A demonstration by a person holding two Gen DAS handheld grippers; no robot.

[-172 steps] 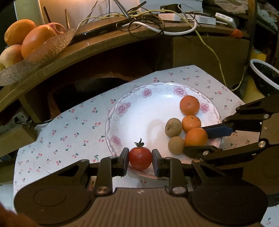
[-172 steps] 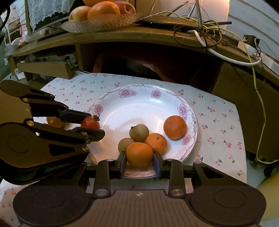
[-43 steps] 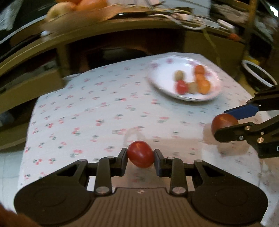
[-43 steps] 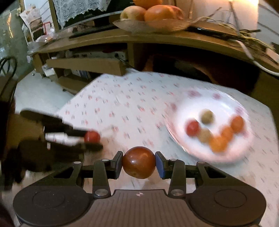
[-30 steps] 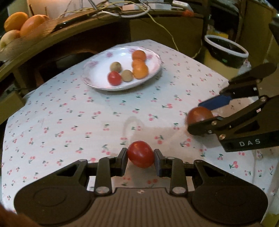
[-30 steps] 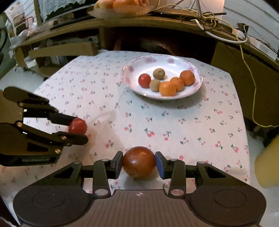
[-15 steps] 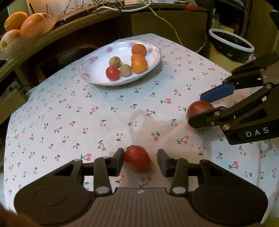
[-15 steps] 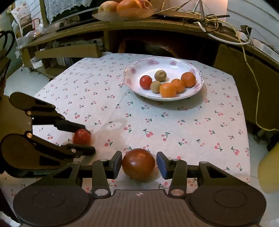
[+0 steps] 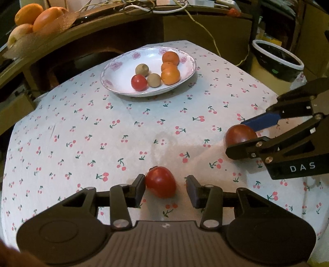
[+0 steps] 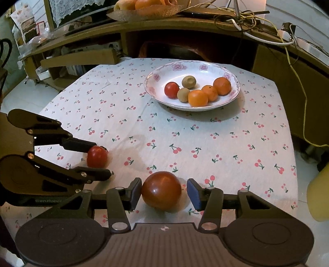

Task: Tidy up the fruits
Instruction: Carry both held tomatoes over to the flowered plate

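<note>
I count three tomatoes: a small red tomato [image 9: 160,181] lies on the cloth between the fingers of my left tool [image 9: 165,188], touching the left finger with a gap on the other side, so that tool is released; a larger dark tomato [image 10: 161,190] sits on the cloth in my right tool [image 10: 164,192], also released, with a gap at the blue-padded finger; the third tomato [image 9: 139,82] is in the plate [image 9: 115,86]. The plate also holds three oranges [image 9: 170,76] in a row and two brown fruits [image 9: 154,79], six pieces in all, bunched toward its near and right side. The plate stands at the far side of the desk [image 9: 61,127], well apart from both tools, with a wide stretch of cherry-print cloth between. The two tools sit side by side near the front edge, with cloth between them. Beyond the desk runs a wooden shelf [image 10: 185,24] with a glass bowl of fruit [image 10: 144,8] and tangled cables [image 10: 246,18]. A white-rimmed bin [image 9: 277,59] stands off the desk's right corner.
</note>
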